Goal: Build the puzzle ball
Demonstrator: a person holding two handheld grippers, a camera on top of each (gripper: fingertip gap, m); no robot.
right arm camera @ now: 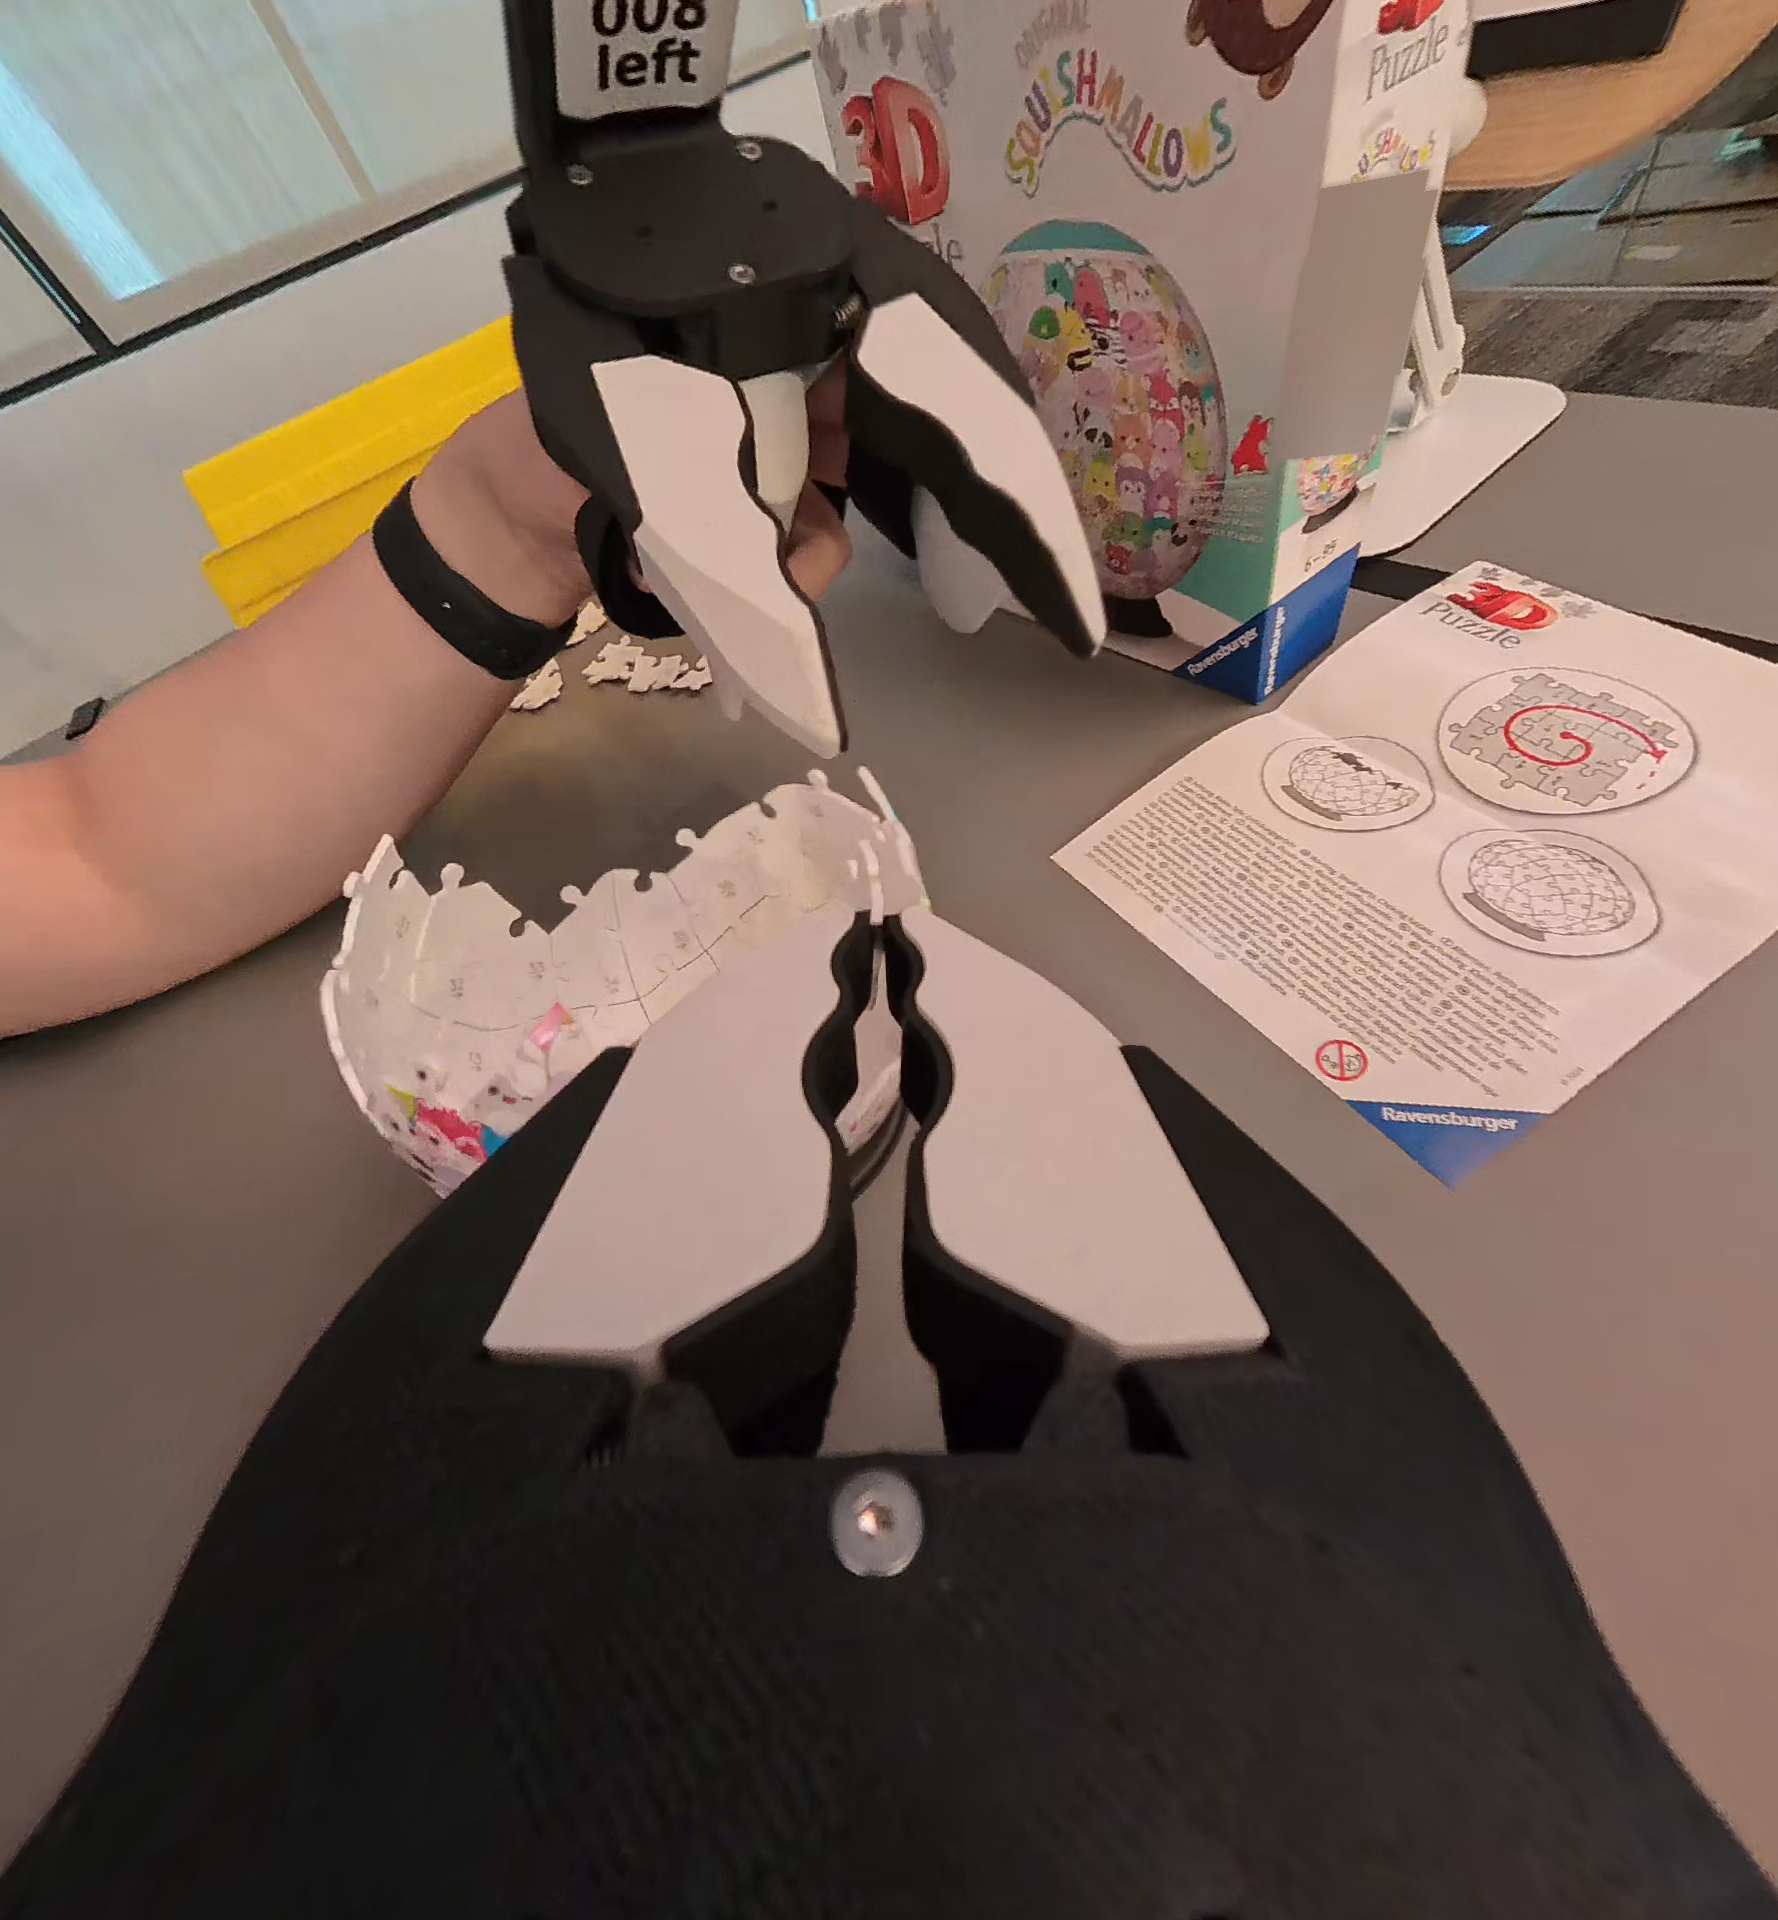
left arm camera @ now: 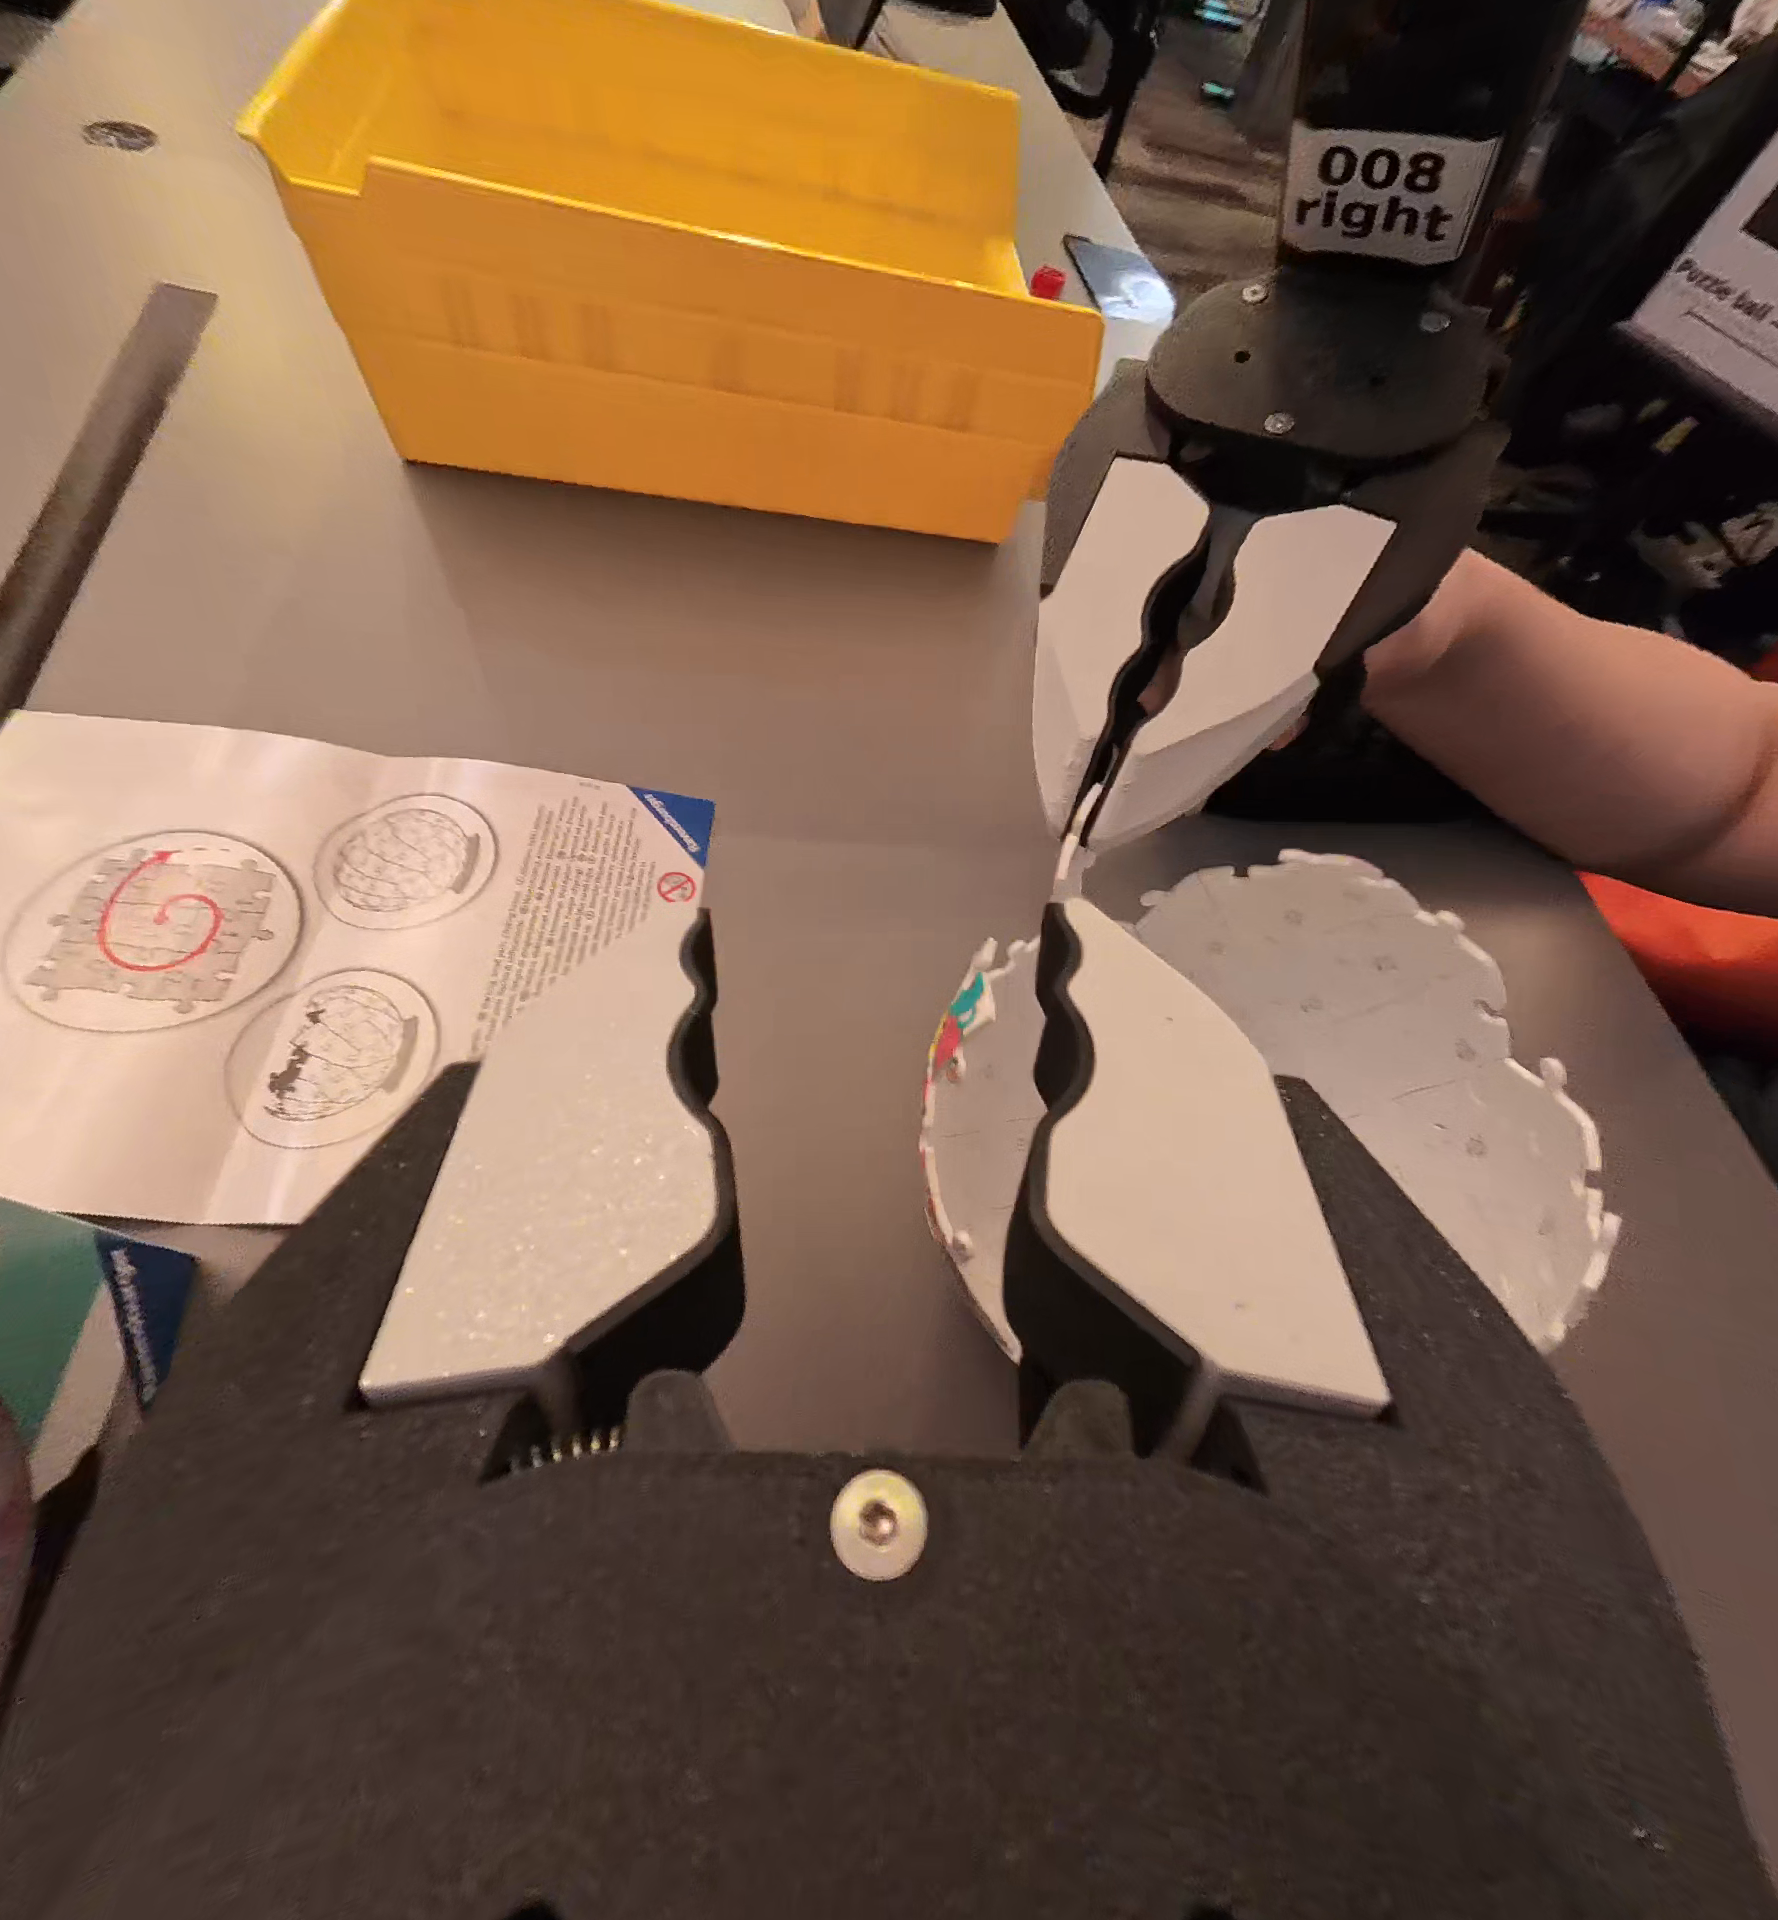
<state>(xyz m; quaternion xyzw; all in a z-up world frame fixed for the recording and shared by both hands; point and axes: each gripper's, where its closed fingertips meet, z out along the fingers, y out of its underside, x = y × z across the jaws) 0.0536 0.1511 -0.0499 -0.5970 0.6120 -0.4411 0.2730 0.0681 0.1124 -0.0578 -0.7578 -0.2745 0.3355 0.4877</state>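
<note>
The half-built puzzle ball (left arm camera: 1384, 1039) is a white open shell with a jagged rim, lying on the grey table; its coloured outside shows in the right wrist view (right arm camera: 511, 997). My right gripper (right arm camera: 880, 930) is shut on a small white puzzle piece (right arm camera: 880, 862) and holds it at the shell's rim. From the left wrist view, the right gripper (left arm camera: 1077, 821) comes down from above with the piece (left arm camera: 1065, 862) in its tips. My left gripper (left arm camera: 877, 935) is open and empty, its right finger over the shell's edge. It hovers just above the rim (right arm camera: 952, 691).
A yellow bin (left arm camera: 656, 260) stands at the back of the table. An instruction sheet (left arm camera: 293, 966) lies to the left, also seen in the right wrist view (right arm camera: 1487, 862). The puzzle box (right arm camera: 1176, 312) stands behind it. Loose pieces (right arm camera: 636, 665) lie beyond the shell. A forearm (left arm camera: 1591, 748) rests near the table edge. The grippers' ends are close to 5 cm from one another.
</note>
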